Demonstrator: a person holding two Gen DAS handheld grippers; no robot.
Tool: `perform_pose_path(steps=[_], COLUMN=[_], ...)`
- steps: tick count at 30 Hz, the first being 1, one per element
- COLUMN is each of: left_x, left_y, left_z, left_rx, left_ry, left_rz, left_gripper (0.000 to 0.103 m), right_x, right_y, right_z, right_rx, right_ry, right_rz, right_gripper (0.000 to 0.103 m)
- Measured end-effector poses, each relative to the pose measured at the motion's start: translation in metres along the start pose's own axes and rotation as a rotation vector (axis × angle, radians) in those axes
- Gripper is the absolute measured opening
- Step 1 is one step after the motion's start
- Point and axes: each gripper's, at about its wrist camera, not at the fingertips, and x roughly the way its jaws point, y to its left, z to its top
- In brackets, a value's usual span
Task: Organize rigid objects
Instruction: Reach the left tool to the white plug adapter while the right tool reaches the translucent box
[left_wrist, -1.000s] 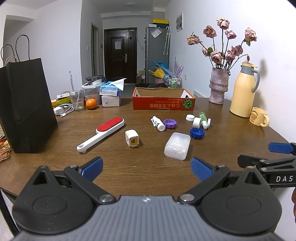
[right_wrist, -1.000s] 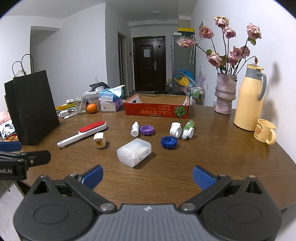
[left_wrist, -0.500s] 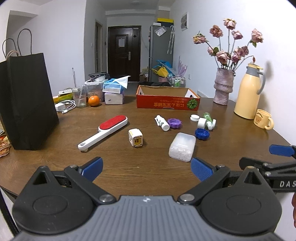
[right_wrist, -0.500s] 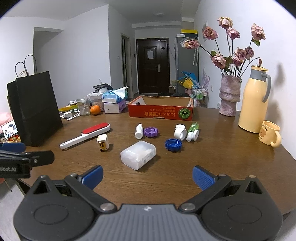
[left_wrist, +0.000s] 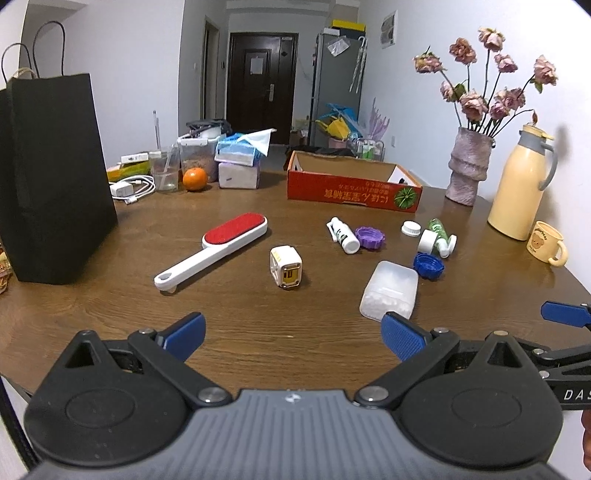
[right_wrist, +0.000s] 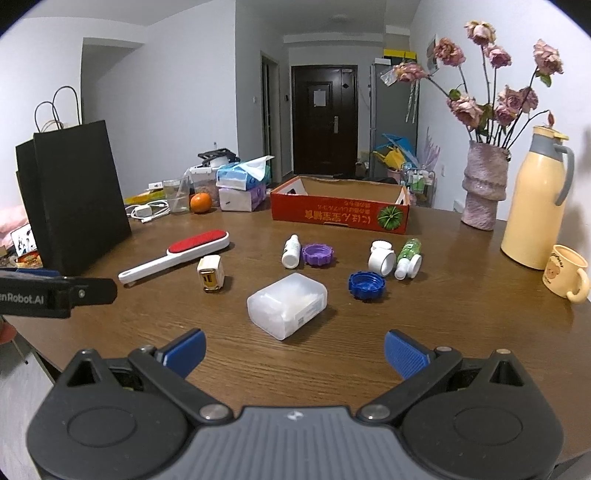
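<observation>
Left wrist view: the left gripper (left_wrist: 293, 334) hovers over the near worktop (left_wrist: 110, 314) edge, fingers (left_wrist: 184, 334) spread wide and empty. Ahead lie the charger (left_wrist: 286, 266) and brush (left_wrist: 214, 249); the clear box (left_wrist: 389, 290) sits just beyond the right fingertip. Right wrist view: the right gripper (right_wrist: 294, 349) also has its fingers (right_wrist: 404, 352) spread, holding nothing. Between them, slightly ahead, lies the clear box (right_wrist: 288, 304), with the blue cap (right_wrist: 365, 285) and red carton (right_wrist: 340, 208) farther off.
</observation>
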Motion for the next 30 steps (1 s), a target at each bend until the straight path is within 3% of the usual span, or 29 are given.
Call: perform_pose_path(steps=[30], left_x=[0.108], left_y=[0.0], left_z=[0.03], left_rx=[0.015], left_ry=[0.138], left_rz=[0.035], left_gripper=[0.103], right_x=[0.12], right_y=[-0.011], right_z=[0.022], right_rx=[-0.057], right_ry=[0.126], right_rz=[0.029], right_gripper=[0.103])
